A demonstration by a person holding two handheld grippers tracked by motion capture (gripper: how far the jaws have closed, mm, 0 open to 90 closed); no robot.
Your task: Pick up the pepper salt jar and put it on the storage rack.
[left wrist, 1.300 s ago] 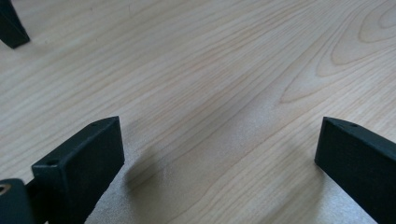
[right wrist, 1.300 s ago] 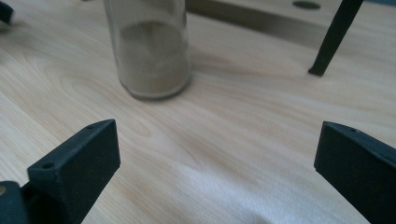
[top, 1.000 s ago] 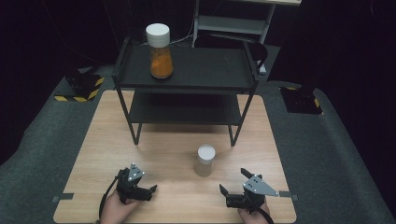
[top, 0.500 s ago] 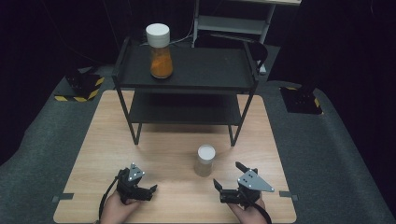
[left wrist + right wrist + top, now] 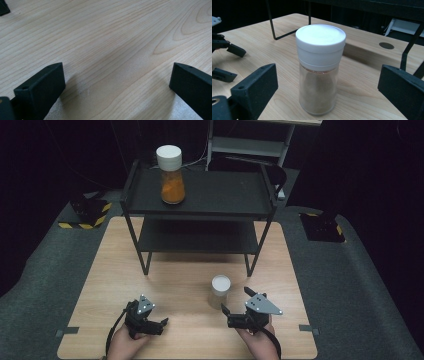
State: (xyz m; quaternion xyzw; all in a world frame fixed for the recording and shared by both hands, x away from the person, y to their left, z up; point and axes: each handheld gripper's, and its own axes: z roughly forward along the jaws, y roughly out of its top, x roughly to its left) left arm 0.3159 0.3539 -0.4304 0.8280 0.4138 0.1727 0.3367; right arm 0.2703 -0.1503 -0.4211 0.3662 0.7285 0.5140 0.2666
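Both jaws apart; right gripper (image 5: 231,316) probably clear of jar (image 5: 220,291).

I am looking down on a light wooden table (image 5: 165,275) lying on grey carpet-like flooring (image 5: 45,280), with darkness swallowing the room behind. A black two-tier metal shelf (image 5: 215,195) is standing at the table's far edge, a pale metal rack (image 5: 250,142) is showing behind it, and two yellow-and-black striped blocks (image 5: 85,212) are sitting on the floor at either side

bare table (image 5: 165,280) ahead, rack (image 5: 200,202) behind
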